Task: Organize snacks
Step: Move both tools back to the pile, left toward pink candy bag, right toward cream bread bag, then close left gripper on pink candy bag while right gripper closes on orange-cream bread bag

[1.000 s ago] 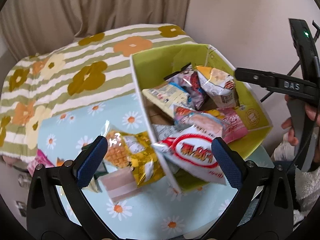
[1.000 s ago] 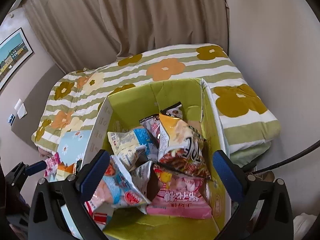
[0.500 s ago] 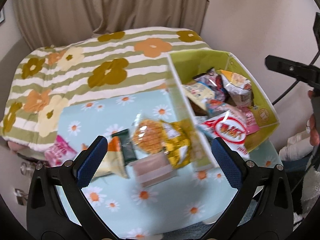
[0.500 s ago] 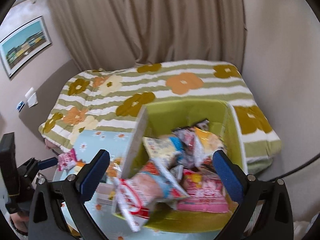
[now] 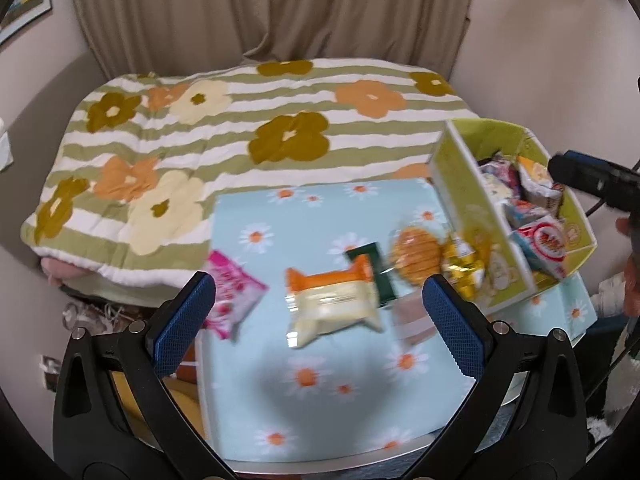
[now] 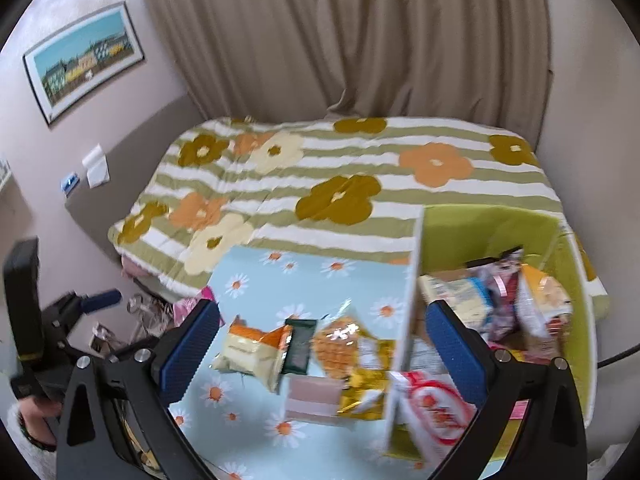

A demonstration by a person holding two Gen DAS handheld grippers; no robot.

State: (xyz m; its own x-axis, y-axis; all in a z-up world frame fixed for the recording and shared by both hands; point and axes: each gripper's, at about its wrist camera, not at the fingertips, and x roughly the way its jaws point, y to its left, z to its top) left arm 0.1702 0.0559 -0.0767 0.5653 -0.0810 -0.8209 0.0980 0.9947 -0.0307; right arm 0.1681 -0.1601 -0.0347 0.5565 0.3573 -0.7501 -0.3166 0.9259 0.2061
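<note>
A: Where are the snacks?

B: Some lie on the table (image 5: 320, 392) with the blue daisy cloth. A cream and orange packet (image 5: 332, 304) sits in the middle. A dark green packet (image 5: 370, 256) pokes out from behind it, and a clear bag with a round waffle cookie (image 5: 418, 252) lies next to that. A pink packet (image 5: 232, 300) hangs over the table's left edge.

A: And the rest?

B: They are piled in the green box (image 5: 460, 196) at the right side of the table. A red and white bag (image 5: 546, 244) sticks up over its near rim.

A: What are the grippers doing?

B: The left gripper (image 5: 320, 320) is above the loose packets. Its blue fingers (image 5: 184, 320) are wide apart with nothing in them. The right gripper (image 6: 324, 348) is up over the box's side wall. Its fingers (image 6: 452, 344) are wide apart too, and hold nothing.

A: What is behind the table?

B: A bed (image 6: 320, 176) with a striped flower blanket, and a brown curtain (image 6: 360, 32).
</note>
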